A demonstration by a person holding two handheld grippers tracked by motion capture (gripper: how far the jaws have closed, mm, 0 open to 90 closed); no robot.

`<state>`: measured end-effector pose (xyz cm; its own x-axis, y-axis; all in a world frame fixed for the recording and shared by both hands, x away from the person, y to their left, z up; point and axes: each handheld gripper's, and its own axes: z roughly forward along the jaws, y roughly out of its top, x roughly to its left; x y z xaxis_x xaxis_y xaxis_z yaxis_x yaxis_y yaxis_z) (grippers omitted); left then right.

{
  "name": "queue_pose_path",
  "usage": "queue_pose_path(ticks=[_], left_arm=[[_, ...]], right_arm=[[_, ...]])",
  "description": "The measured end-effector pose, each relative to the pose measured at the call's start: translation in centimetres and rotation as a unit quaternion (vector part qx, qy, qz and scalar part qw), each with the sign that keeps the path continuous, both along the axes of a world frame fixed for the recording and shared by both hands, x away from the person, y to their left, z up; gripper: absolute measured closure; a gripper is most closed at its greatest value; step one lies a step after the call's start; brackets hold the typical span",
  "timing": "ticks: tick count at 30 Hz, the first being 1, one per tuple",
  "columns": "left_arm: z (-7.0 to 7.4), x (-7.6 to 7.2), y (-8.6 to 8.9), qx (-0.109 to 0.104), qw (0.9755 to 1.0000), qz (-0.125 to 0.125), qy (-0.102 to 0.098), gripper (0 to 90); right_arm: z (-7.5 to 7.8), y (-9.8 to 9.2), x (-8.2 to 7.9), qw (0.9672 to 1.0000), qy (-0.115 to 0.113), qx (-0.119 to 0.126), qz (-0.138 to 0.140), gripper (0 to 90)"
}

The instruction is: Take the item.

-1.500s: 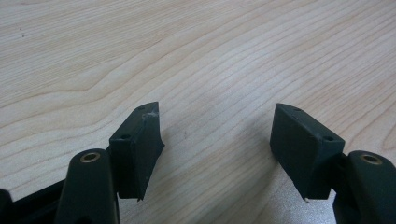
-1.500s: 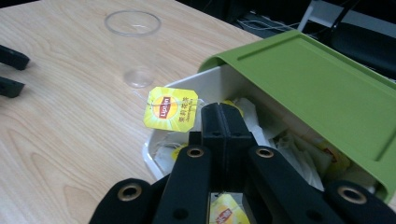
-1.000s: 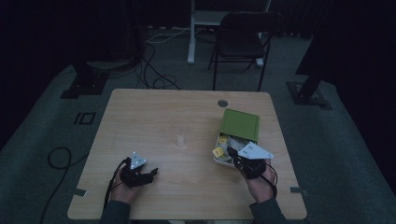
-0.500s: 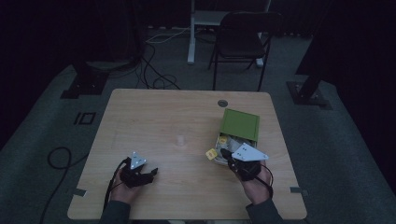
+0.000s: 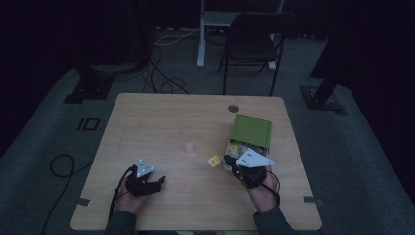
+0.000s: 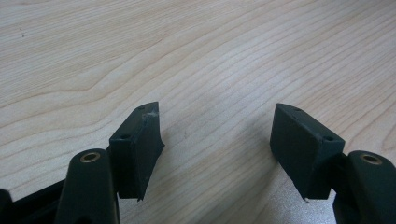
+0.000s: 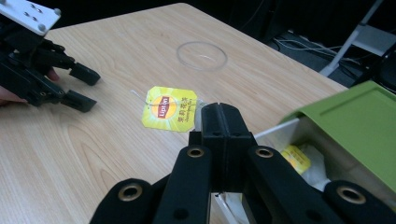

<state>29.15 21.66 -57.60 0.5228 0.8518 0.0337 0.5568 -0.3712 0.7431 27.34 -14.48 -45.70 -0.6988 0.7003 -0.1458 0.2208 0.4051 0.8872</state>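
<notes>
The left tongs (image 5: pixel 159 182) lie low over the near left part of the wooden counter (image 5: pixel 166 127), held in a hand (image 5: pixel 128 195). In the left gripper view their jaws stand wide apart with only bare wood grain between them.

The right tongs (image 7: pixel 219 122) sit at the near right, a grey three-cornered plate (image 5: pixel 253 158) on top. In the right gripper view their jaws are pressed together; a scrap of white shows just beside the tips, but I cannot tell whether anything is pinched between them.

Just ahead of the right tongs' tips a yellow tea bag tag (image 7: pixel 169 108) lies flat on the counter, printed with a red "Lipton" logo and a line of small characters too fine to read. A thin string runs from its corner.

Beside the right tongs stands an open box (image 7: pixel 322 158) with a green lid (image 5: pixel 251 130); another yellow-tagged packet (image 7: pixel 295 158) lies inside.

Farther out from the tag, a clear round cup (image 7: pixel 201 55) rests on the counter.

Beyond the counter's far edge stand a dark chair (image 5: pixel 254 44) and loose cables (image 5: pixel 161 68) on the floor.
</notes>
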Motion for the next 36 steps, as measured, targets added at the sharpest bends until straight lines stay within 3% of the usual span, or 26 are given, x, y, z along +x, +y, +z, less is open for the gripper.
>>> queue_pose_path(ticks=[15,36], left_arm=[[0.0,0.0,0.0,0.001,1.0,-0.001,0.0,34.7],[0.0,0.0,0.0,0.0,1.0,0.0,0.0,34.8]], right_arm=[[0.9,1.8,0.5,0.9998,-0.008,0.008,0.019,90.0],[1.4,2.2,1.6,0.9997,-0.008,0.015,0.015,90.0]])
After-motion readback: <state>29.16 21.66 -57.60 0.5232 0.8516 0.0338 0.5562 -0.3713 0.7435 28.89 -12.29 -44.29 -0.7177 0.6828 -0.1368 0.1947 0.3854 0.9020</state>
